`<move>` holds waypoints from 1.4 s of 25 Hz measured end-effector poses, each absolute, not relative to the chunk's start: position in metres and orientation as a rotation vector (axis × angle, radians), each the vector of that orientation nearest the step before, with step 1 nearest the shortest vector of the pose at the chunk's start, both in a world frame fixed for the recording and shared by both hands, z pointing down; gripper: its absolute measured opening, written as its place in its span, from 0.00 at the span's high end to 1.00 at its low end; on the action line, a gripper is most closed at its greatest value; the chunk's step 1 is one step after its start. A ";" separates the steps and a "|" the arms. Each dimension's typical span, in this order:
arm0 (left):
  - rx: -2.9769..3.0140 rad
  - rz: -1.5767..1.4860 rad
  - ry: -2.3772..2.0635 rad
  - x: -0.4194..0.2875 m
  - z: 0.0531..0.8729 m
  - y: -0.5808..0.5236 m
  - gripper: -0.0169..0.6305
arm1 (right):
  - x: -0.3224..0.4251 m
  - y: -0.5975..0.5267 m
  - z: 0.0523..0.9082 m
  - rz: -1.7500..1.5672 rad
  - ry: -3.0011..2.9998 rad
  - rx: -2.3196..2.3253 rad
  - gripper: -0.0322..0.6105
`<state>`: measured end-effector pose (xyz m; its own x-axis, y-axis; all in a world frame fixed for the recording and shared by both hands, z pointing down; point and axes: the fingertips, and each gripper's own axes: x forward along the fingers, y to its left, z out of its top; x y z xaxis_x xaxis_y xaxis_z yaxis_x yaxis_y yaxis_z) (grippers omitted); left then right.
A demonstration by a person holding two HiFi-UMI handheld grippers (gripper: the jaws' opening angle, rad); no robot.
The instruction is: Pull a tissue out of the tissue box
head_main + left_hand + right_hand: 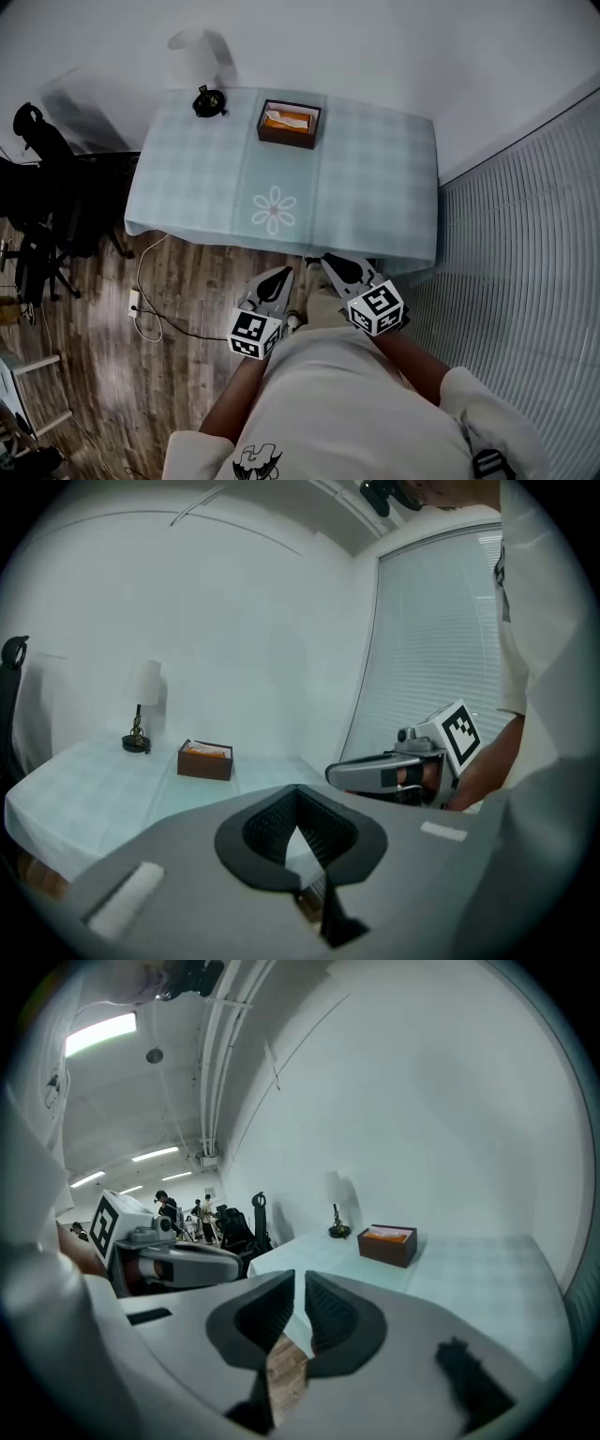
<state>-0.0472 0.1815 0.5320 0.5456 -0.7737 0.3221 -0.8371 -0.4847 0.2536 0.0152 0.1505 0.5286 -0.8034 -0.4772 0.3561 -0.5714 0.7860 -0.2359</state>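
The tissue box (289,124) is a dark brown open box with an orange pack inside, standing at the far middle of the table; it also shows small and distant as the tissue box (205,760) and the tissue box (387,1244). Both grippers hang close to my body, short of the table's near edge and well away from the box. My left gripper (279,275) has its jaws together with nothing in them, as the left gripper (297,789) view confirms. My right gripper (330,262) shows a narrow gap between its jaws in the right gripper (300,1277) view, and nothing lies between them.
The table (375,187) wears a pale blue checked cloth with a flower print. A small lamp (208,101) stands at its far left corner. Black office chairs (37,187) sit at left, a power strip and cable (136,302) lie on the wood floor, and a ribbed blind (525,234) runs along the right.
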 end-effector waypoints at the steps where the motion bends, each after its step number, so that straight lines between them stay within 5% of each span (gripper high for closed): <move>1: 2.409 0.232 -1.322 -0.047 0.530 0.164 0.96 | 0.013 0.136 0.530 0.492 -2.705 0.799 0.89; 13: 2.433 0.289 -1.375 -0.030 0.508 -0.021 0.96 | 0.000 -0.020 0.528 0.499 -2.746 0.603 0.93; 35: 2.377 0.371 -1.287 -0.085 0.547 -0.121 0.96 | -0.024 -0.121 0.550 0.522 -2.612 0.773 0.93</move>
